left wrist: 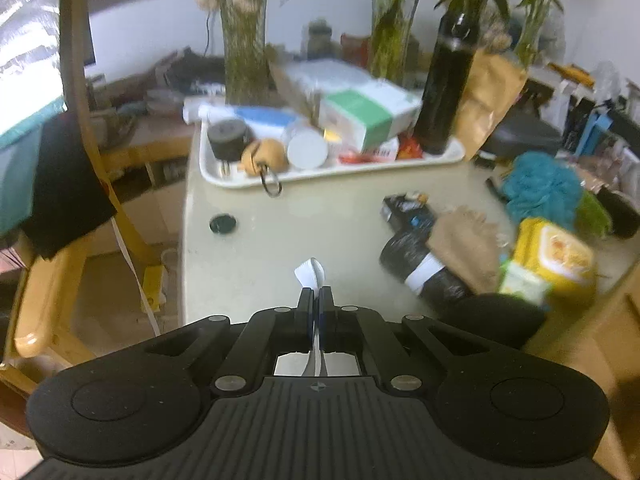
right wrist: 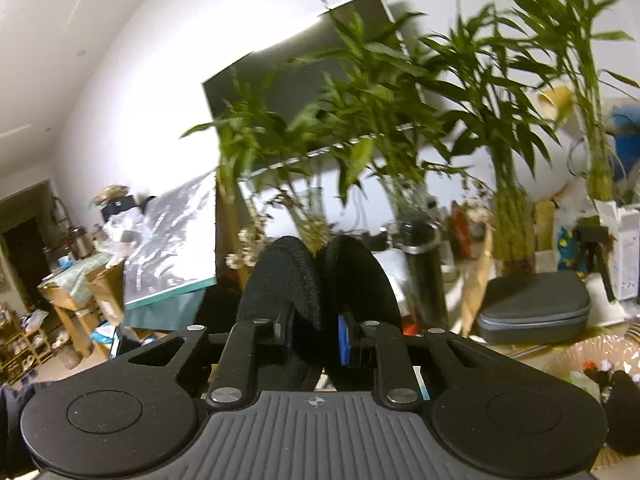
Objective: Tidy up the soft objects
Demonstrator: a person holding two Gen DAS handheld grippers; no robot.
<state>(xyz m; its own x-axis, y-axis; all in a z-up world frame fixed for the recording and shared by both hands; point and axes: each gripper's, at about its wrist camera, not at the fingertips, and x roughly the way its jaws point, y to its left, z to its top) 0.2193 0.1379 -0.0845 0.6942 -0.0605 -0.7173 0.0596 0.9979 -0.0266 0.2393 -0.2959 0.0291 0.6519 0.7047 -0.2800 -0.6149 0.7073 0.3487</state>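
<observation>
The left gripper (left wrist: 315, 294) is clamped flat on a thin white strip (left wrist: 310, 274), whose long axis runs along the fingers; its curled tip pokes out ahead, above the pale table (left wrist: 280, 232). Beyond lie a black bundle (left wrist: 420, 268), a tan cloth (left wrist: 464, 244), a yellow pack (left wrist: 556, 256) and teal fluff (left wrist: 540, 188), then a white tray (left wrist: 248, 184).

The right gripper (right wrist: 316, 320) is closed on a folded black fabric piece (right wrist: 316, 276) that stands upright between the fingers, lifted before bamboo plants (right wrist: 360, 120).

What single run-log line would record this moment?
left gripper: shut on thin white strip | right gripper: shut on black padded item | table: cluttered
</observation>
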